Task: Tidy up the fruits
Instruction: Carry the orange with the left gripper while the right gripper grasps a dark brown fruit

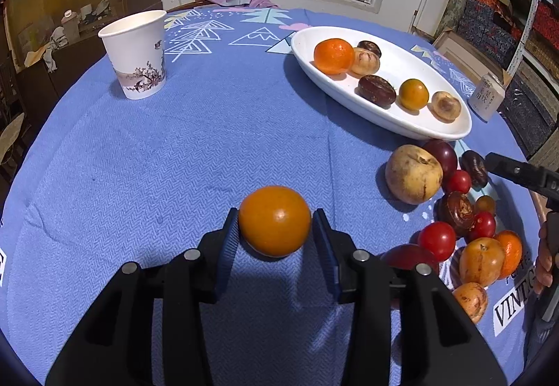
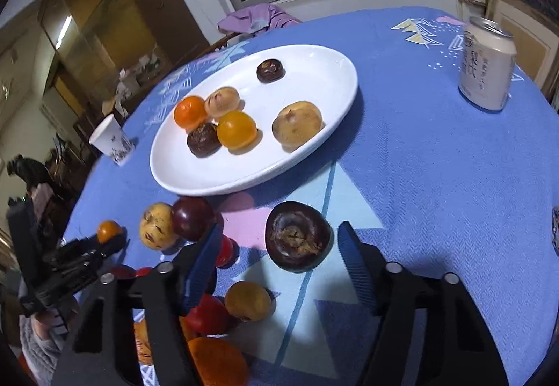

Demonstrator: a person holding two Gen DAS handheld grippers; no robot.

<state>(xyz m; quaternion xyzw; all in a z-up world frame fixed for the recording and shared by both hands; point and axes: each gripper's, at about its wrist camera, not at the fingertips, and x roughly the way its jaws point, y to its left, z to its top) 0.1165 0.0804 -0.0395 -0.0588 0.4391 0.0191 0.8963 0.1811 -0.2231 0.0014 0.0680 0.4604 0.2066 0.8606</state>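
Sorting is partly done: six fruits lie on the white oval plate (image 1: 353,96), upper right in the left wrist view, while a dozen or so crowd the blue tablecloth (image 1: 174,159) below it. The left gripper (image 1: 276,228) holds a smooth orange fruit (image 1: 274,221). The right gripper (image 2: 279,256) stands wide around a dark brown chestnut-like fruit (image 2: 297,239), not touching.

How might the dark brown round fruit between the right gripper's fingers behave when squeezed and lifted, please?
The dark brown fruit looks round and squat, so it may roll if nudged off-centre. Its skin seems smooth, perhaps slippery against the pads. The right gripper flanks it with gaps showing, so it probably isn't secured yet.
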